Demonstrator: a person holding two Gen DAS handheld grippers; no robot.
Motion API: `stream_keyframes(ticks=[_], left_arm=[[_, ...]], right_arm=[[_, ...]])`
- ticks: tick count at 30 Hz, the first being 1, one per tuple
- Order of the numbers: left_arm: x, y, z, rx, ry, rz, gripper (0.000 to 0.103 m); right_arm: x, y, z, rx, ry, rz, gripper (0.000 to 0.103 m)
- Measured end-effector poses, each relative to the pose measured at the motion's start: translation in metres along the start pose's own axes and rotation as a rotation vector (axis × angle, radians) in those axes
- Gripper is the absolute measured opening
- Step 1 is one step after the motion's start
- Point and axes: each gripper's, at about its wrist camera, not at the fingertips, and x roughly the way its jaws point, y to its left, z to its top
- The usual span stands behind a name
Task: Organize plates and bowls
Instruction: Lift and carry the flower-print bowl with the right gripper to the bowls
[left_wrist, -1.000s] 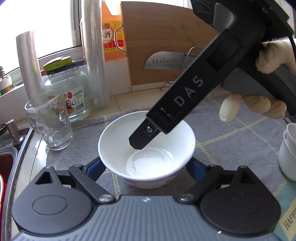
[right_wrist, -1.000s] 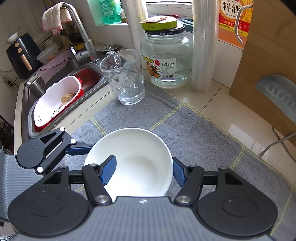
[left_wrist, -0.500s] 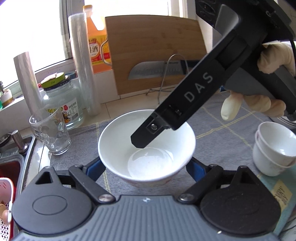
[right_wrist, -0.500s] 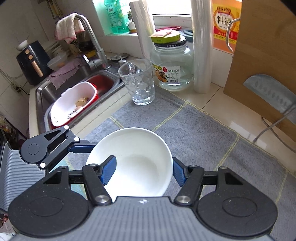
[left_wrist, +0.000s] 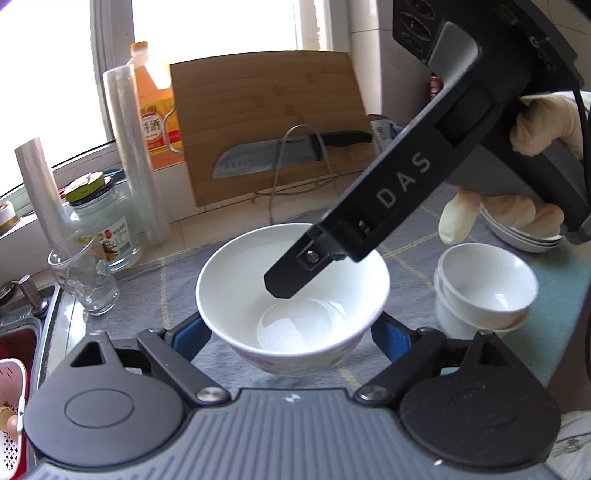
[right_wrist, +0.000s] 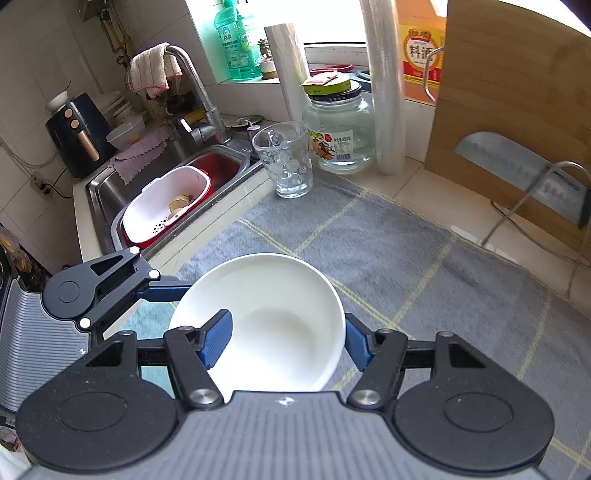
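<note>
**White bowl pinched by one tool, flanked by the other**

The white bowl (left_wrist: 291, 295) is seen upright, mouth up, round so no long axis really. The right tool (right_wrist: 286, 341) is clenched on its rim, one blue finger (right_wrist: 218, 338) inside, the other outside. The left tool (left_wrist: 291, 332) is spread wide, fingers either side of the bowl; contact can't be told. Stacked small bowls (left_wrist: 484, 291) are seen to the right on the grey mat (right_wrist: 388, 251).
</note>
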Motion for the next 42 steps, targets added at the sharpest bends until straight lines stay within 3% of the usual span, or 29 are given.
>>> stream_keyframes(ticks=[11, 28, 42], left_arm=[[-0.011, -0.031, 0.006, 0.024, -0.010, -0.059, 0.093], [0.006, -0.083, 0.027, 0.147, -0.024, -0.183, 0.093], [0.030, -0.115, 0.036, 0.190, -0.012, -0.253, 0.093]], right_arm=[[-0.041, -0.004, -0.030, 0.039, -0.036, -0.017, 0.070], [-0.099, -0.031, -0.080, 0.151, -0.106, -0.130, 0.070], [-0.116, -0.058, -0.109, 0.226, -0.117, -0.195, 0.070]])
